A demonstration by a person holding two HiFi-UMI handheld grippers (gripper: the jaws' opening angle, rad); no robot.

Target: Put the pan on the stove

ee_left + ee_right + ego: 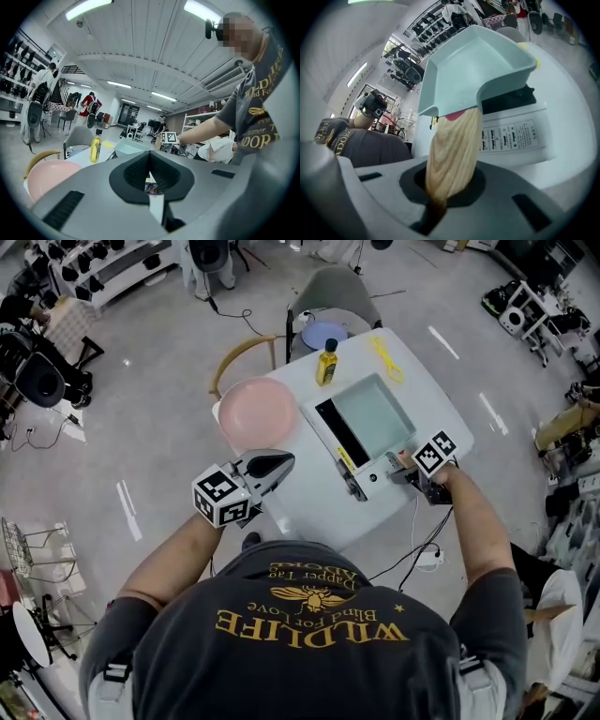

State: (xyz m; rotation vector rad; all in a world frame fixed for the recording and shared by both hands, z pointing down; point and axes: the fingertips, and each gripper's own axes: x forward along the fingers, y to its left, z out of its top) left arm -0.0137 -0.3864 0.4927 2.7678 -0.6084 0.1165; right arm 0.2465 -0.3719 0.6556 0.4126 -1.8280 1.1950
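A pale teal square pan (372, 415) (473, 65) lies over the white stove (373, 482) (513, 136), leaving a strip of the black cooktop (337, 432) bare on its left. I cannot tell whether the pan rests on the cooktop or hovers just above it. My right gripper (405, 471) (445, 187) is shut on the pan's wooden handle (452, 145) at the stove's near right corner. My left gripper (272, 465) (150, 173) hangs over the table's near left edge, shut with nothing in it.
A pink bowl (255, 412) (44, 176) sits on the white table (441, 409) just beyond the left gripper. A yellow bottle (326, 362) (95, 146) and a yellow utensil (386, 357) lie at the far side. Chairs stand behind the table; a cable (427, 545) hangs at the near edge.
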